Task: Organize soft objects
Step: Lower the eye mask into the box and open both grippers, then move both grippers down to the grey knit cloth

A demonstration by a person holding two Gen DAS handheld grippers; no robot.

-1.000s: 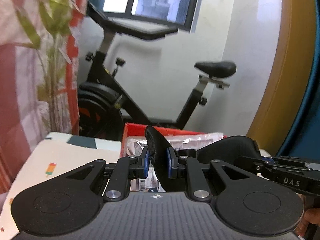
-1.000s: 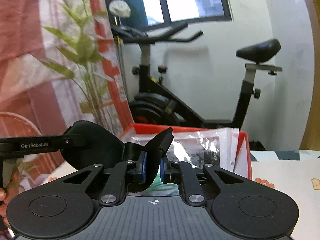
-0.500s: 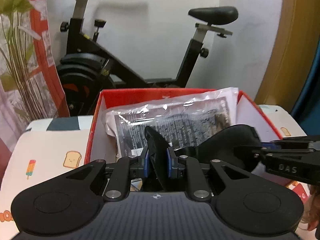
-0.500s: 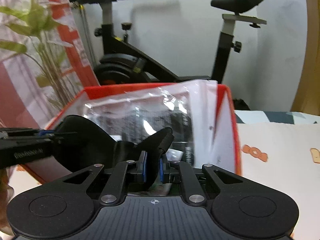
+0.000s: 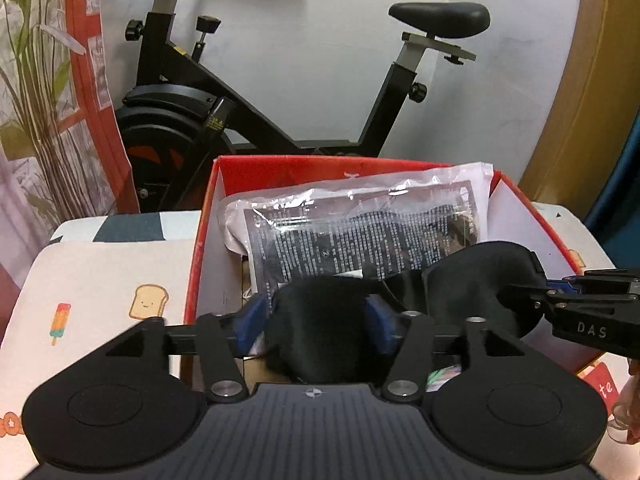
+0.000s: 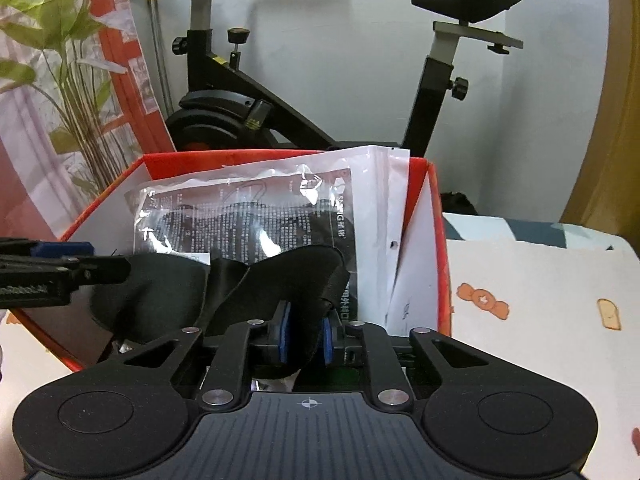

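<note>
Farthest back and biggest, bike (image 5: 280, 120) against a pale wall, handlebars cut off by the top edge in the left view, floor contact hidden behind the box. Beside it on the left, plant (image 6: 60, 60) and a red-and-white hanging, both cropped by the fisheye rim. Nearer, table (image 5: 100, 280) under a pale cloth printed with toast, lolly and sweets, front part hidden by both gripper bodies. On the table, box (image 5: 208, 220), red outside, white inside, open at the top; floor of it mostly out of sight, near wall masked by the tools. Inside, leaning on the far wall, bag (image 5: 360, 232) of clear crinkled plastic with dense white print on black, too small and glare-streaked to read; contents dark and not identifiable. In front of the bag, over the box mouth, mask (image 5: 480, 280): black, soft, two padded lobes joined by a strap, underside unseen, so impossible to say whether resting on anything below. Left gripper (image 5: 316, 320) spread wide, one lobe bulging between the blue pads; actual contact with the pads hard to judge. Right gripper (image 6: 306, 334) clamped onto the other lobe, pads close together with a fold of fabric pinched between them; seen from the left camera only as a thin black arm at the frame's right edge, tips buried in the fabric.
</note>
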